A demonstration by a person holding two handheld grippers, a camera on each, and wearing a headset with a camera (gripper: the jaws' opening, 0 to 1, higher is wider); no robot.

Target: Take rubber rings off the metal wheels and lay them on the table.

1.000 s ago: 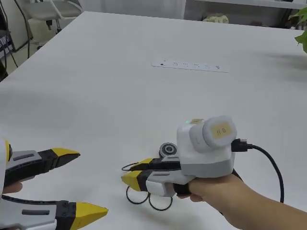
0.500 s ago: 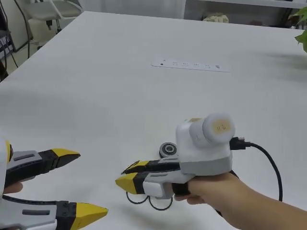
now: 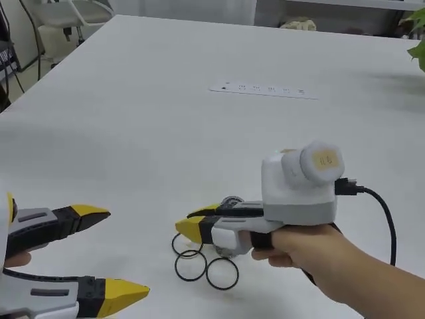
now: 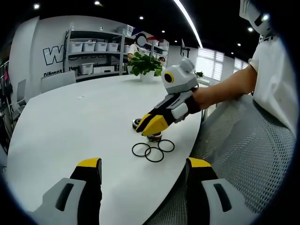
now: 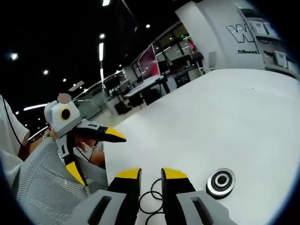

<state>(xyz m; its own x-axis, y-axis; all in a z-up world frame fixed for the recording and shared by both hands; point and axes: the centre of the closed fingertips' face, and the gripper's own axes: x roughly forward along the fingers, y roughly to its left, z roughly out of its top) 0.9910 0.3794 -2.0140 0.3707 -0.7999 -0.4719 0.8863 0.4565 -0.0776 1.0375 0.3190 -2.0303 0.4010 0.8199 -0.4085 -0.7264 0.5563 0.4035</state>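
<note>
R gripper [image 3: 190, 229]: fingers clenched to a narrow slit, nothing seen between them. Tips hang low over the near edge of the three rubber rings [image 3: 190, 266]. L gripper [image 3: 111, 251]: fingers released wide, empty, well apart off to the side. Rings lie flat on the bench [image 3: 166, 119], bunched and touching each other, near the front edge per the left gripper view. Metal wheel [image 5: 221, 181] sits flat just beside the R gripper, on its far side.

Risks, imo:
- R fingers swept out low → snag a ring, drag the bunch, maybe flick one off the edge.
- Gripper body bumps wheel → it slides away.
- Pulling a ring w/o the other gripper bracing the wheel → ring stretches, slips, snaps back.

Unclear:
- Wheel half hidden behind the R gripper in head view. Dark band on its rim could be a ring or bare metal, can't tell.
- Grey lump [image 4: 153, 137] under the R gripper: 2nd wheel or gripper part, can't tell.
- L gripper cut off at the frame bottom in head view.
</note>
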